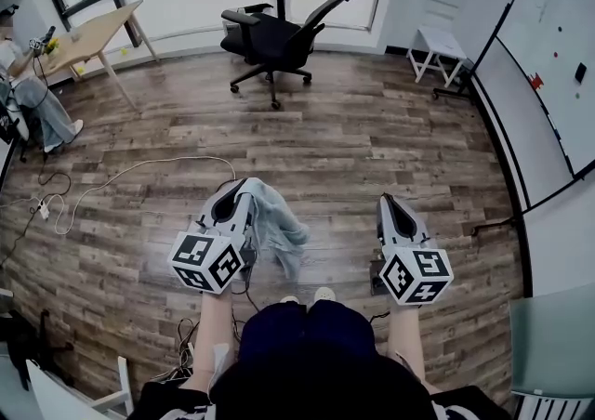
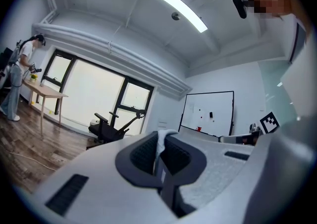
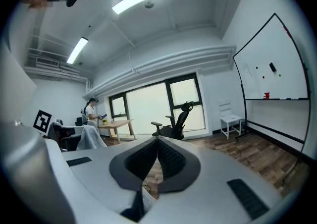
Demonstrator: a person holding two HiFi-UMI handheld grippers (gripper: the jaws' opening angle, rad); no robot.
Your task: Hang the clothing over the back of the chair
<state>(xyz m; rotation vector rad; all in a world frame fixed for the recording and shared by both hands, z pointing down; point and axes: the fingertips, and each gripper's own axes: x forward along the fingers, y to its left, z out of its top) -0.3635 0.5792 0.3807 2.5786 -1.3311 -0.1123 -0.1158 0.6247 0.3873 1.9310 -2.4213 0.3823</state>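
Observation:
A light grey-blue garment (image 1: 279, 223) hangs from my left gripper (image 1: 238, 190), which is shut on a fold of it. In the left gripper view the cloth (image 2: 162, 141) pokes up between the closed pads. My right gripper (image 1: 387, 201) is held level beside it, shut with nothing in it; its tips (image 3: 157, 140) meet. The black office chair (image 1: 279, 37) stands far ahead by the window, its high back to the right, well apart from both grippers. It also shows small in both gripper views, chair (image 2: 111, 129) and chair (image 3: 173, 125). The garment (image 3: 91, 139) shows at the left of the right gripper view.
A wooden table (image 1: 93, 32) and a person (image 1: 37, 102) are at the far left. White cables (image 1: 121, 177) trail across the wood floor on the left. A white stool (image 1: 437, 46) and a whiteboard (image 1: 548, 65) line the right wall.

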